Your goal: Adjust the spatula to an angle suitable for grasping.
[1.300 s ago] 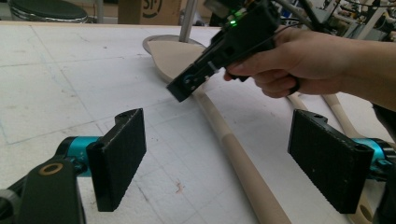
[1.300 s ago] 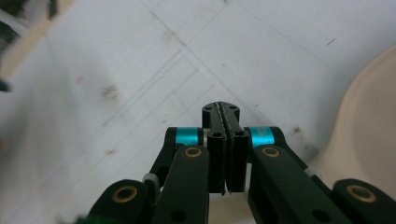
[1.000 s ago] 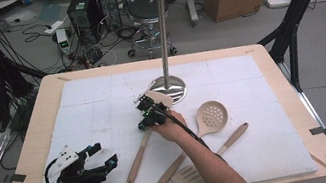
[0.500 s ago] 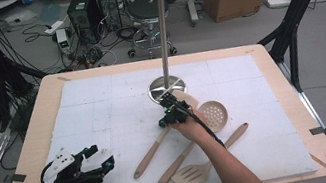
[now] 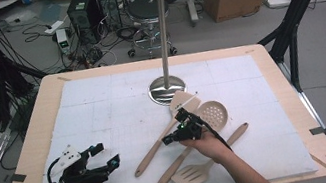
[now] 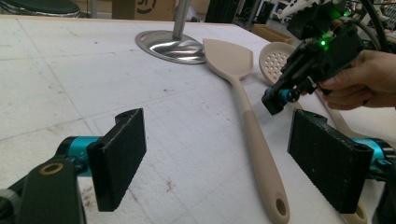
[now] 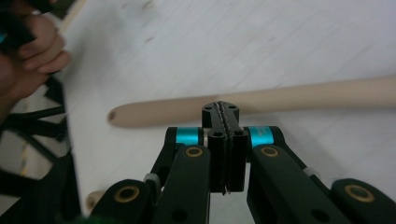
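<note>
Over the last second the right hand-held gripper (image 5: 180,125) has travelled across the table (image 5: 266,53). Before, it was near the middle of the white mat, at about 8 o'clock from the base of the metal stand (image 5: 167,90). Now it is lower and more to the right, at about 6 o'clock from that base, above the group of wooden utensils. Its jaws are pressed together with nothing between them; in the right gripper view the two black pads meet in one line, and the handle of the wooden spatula (image 7: 289,99) lies just beyond their tips.

The spatula has also shifted. Earlier its blade was under the gripper, nearer the centre of the mat; now the blade (image 5: 182,101) rests just beside the stand base, at 5 o'clock from it, and the handle runs down towards 7 o'clock. I think the closed jaws pushed or dragged it, though the pictures do not prove contact.

The left hand-held gripper (image 5: 105,155) has stayed at the lower left of the table, jaws spread wide and empty. The skimmer (image 5: 213,112) and the slotted turner (image 5: 193,175) lie at the right of the spatula, not moved.

For the work, the spatula seems better placed near the stand, but it is not yet gripped.
</note>
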Motion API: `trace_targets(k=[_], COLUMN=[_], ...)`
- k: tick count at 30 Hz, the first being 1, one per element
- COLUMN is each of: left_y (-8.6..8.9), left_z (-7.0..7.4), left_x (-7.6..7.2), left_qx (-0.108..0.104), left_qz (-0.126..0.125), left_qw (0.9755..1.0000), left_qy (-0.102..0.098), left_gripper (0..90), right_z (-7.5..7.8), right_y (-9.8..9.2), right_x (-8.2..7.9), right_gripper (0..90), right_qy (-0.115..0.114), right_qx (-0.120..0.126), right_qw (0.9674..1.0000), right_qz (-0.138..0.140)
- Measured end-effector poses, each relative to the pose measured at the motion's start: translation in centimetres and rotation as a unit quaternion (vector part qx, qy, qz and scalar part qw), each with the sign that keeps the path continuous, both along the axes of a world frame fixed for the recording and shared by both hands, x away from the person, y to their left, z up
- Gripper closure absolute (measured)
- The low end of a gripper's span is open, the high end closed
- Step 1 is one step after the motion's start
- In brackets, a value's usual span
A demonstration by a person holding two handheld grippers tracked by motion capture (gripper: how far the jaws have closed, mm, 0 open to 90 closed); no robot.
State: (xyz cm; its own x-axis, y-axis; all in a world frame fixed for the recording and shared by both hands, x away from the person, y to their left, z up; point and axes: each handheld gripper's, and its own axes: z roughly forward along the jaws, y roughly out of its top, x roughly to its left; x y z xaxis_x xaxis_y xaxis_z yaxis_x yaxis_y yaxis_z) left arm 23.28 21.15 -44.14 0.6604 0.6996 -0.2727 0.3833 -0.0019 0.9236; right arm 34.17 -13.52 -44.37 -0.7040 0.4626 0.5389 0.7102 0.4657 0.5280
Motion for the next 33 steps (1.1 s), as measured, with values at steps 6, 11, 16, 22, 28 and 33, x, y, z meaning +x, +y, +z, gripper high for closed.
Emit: trace_targets(k=[6, 11, 16, 22, 28, 33], left_y=[-0.1, 0.1, 0.2, 0.4, 0.8, 0.9], left_z=[0.0, 0.0, 0.0, -0.1, -0.1, -0.1], left_x=[0.1, 0.0, 0.0, 0.0, 0.0, -0.1], left_qx=[0.000, -0.001, -0.002, -0.005, -0.007, -0.008], left_qz=[0.001, 0.004, 0.005, 0.008, 0.011, 0.013], left_qw=[1.0000, 1.0000, 1.0000, 1.0000, 0.9999, 0.9999], left_qy=[0.000, -0.001, 0.000, -0.001, 0.000, 0.000], left_gripper=[20.0, 20.0, 20.1, 20.0, 20.1, 20.1], right_z=[-0.7, -1.2, -1.0, -1.0, -1.1, 0.0], right_y=[1.4, 3.5, 5.5, 7.3, 7.0, 5.3], right_x=[-1.1, -1.2, 0.0, 2.1, 3.6, 4.3], right_gripper=[90.0, 90.0, 90.0, 90.0, 90.0, 90.0], right_qy=[0.012, 0.023, 0.010, 0.000, -0.017, -0.034], right_qx=[-0.005, -0.046, -0.057, -0.056, -0.050, -0.013], right_qw=[0.9993, 0.9962, 0.9962, 0.9979, 0.9985, 0.9984], right_qz=[0.036, 0.071, 0.065, 0.032, -0.016, -0.043])
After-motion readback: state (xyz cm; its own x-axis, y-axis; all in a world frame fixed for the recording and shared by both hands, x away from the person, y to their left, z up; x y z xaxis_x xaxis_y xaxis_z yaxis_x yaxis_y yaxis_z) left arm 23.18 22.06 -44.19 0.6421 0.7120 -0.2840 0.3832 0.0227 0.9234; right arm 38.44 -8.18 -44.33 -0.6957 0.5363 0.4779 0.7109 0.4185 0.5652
